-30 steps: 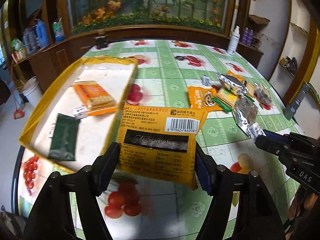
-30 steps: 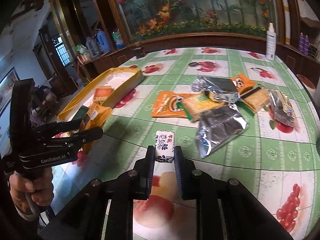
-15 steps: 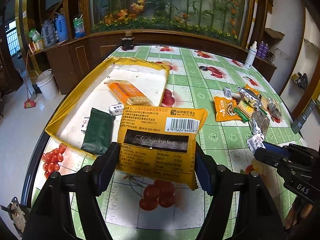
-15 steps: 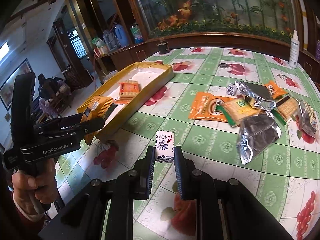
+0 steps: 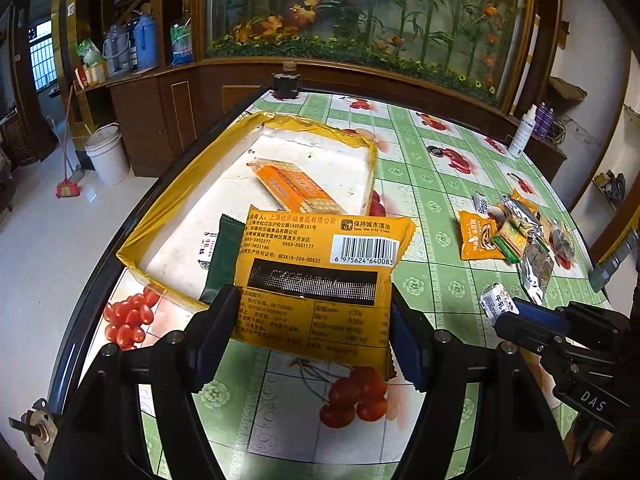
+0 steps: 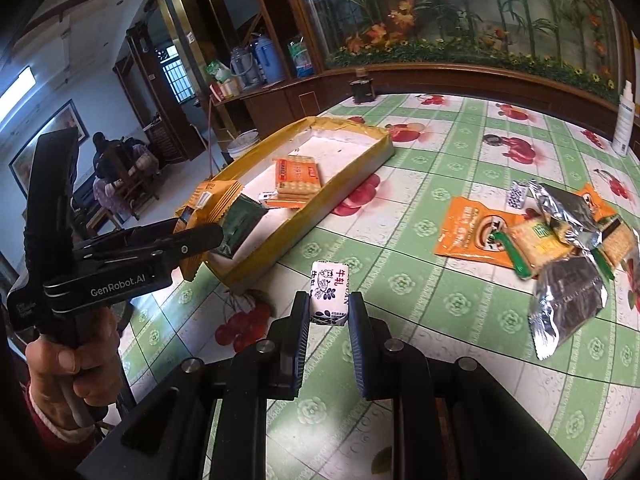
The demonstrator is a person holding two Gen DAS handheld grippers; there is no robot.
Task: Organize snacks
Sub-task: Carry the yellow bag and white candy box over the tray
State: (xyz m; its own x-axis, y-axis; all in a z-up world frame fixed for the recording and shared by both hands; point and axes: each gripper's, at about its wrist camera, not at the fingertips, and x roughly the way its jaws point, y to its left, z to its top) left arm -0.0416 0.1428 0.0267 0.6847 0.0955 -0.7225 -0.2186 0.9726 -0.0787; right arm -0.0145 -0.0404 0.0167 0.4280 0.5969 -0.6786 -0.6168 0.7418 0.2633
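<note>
Round tabletop (image 6: 452, 360) under a glossy green-and-white checked oilcloth with red fruit prints. On it: shallow yellow-walled cardboard tray (image 5: 362, 184) with a white floor at the left edge; loose snack pile at the right side, namely an orange foil sachet (image 6: 472, 232), a yellow cracker pack with green ends (image 6: 540, 244), crumpled silver foil bags (image 6: 568, 300) and a small blue-and-white patterned candy (image 6: 517, 196). White spray bottle (image 6: 624, 120) stands upright near the far right rim. Small dark jar (image 6: 362, 88) stands at the far edge.
</note>
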